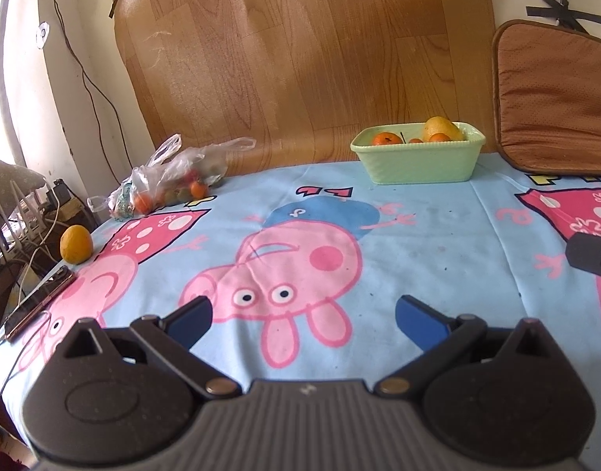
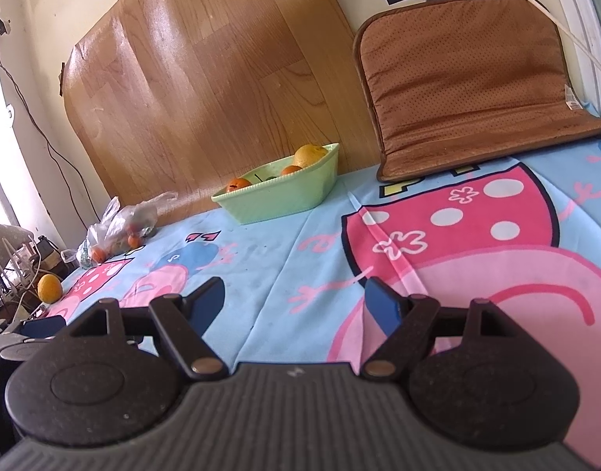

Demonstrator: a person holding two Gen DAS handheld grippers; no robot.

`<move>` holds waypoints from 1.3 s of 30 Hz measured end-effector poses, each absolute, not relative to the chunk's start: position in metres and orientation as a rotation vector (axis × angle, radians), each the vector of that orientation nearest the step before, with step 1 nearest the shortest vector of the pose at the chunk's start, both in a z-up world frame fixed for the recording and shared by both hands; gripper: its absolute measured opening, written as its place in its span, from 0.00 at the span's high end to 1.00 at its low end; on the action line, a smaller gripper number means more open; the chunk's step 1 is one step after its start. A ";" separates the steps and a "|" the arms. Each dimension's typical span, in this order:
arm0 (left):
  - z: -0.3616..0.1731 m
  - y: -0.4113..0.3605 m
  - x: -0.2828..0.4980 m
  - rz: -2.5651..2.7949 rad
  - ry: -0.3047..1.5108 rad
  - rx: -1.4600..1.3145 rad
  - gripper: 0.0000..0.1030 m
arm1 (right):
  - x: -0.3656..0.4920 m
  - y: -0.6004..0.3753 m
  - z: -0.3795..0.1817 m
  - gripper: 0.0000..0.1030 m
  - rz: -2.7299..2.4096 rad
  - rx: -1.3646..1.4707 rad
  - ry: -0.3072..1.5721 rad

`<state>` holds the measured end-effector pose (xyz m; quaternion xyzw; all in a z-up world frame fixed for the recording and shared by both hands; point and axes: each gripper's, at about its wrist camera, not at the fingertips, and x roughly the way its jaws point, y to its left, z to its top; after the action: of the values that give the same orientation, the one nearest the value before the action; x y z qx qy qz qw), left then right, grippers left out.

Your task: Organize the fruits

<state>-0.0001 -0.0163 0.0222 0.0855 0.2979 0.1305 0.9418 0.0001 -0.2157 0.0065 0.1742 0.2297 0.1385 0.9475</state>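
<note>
A pale green tub [image 1: 418, 159] [image 2: 277, 198] stands at the back of the cartoon cloth, holding a yellow fruit [image 1: 441, 128] [image 2: 309, 155] and small oranges [image 1: 386, 138] [image 2: 237, 184]. A clear plastic bag [image 1: 171, 180] [image 2: 118, 231] with more small fruit lies at the far left. One loose orange [image 1: 76, 244] [image 2: 49, 288] sits near the left edge. My left gripper [image 1: 303, 316] hovers open over the near cloth, nothing between its fingers. My right gripper [image 2: 295, 300] is open too, and empty, right of the left one.
A wood-pattern sheet [image 1: 300, 59] leans on the back wall. A brown seat cushion [image 1: 555, 98] [image 2: 469, 82] leans at the back right. A phone [image 1: 39, 302] lies on the cloth's left edge, with cables and clutter beyond it.
</note>
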 end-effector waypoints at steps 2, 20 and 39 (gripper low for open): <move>0.022 -0.016 0.000 0.274 0.612 0.175 0.00 | 0.000 -0.216 0.006 0.22 0.283 0.356 0.466; 0.023 -0.013 0.002 0.262 0.658 0.143 0.00 | -0.001 -0.216 0.007 0.22 0.285 0.354 0.464; 0.031 -0.009 0.005 0.256 0.658 0.117 0.00 | -0.001 -0.217 0.008 0.22 0.295 0.353 0.465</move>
<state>0.0051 -0.0094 0.0309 0.0572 0.3220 0.1254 0.9366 -0.0005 -0.2173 0.0077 0.1734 0.2282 0.1448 0.9470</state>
